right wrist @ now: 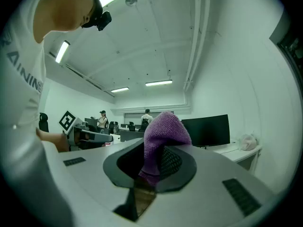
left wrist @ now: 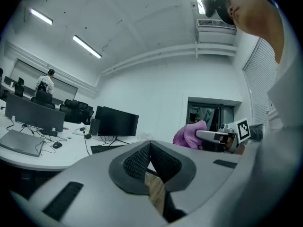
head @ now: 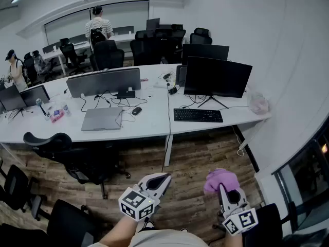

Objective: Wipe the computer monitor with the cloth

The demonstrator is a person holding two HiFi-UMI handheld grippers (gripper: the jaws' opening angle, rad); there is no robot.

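Two grippers sit at the bottom edge of the head view, held low over the wooden floor [head: 195, 153]. The left gripper [head: 160, 181] at lower centre has its jaws pressed together with nothing between them, as its own view confirms [left wrist: 150, 148]. The right gripper [head: 222, 189] at lower right is clamped on a purple cloth [head: 221, 179], which bunches up out of the jaws in the right gripper view [right wrist: 163, 131].

Above them in the frame runs the white desk [head: 154, 122], with a dark chair [head: 72, 153] at its near edge on the left. A black keyboard [head: 198, 115] lies on the desk right of centre, and the black monitor [head: 217, 77] stands just behind it, its screen facing the person. Its long side runs left to right across the frame, dipping slightly to the right.

That monitor lies almost straight up the frame from the cloth-holding gripper, well apart from it, with floor and desk edge between. The right gripper is the nearer of the two, so the reach looks like a forward and upward one. No wiping has begun.
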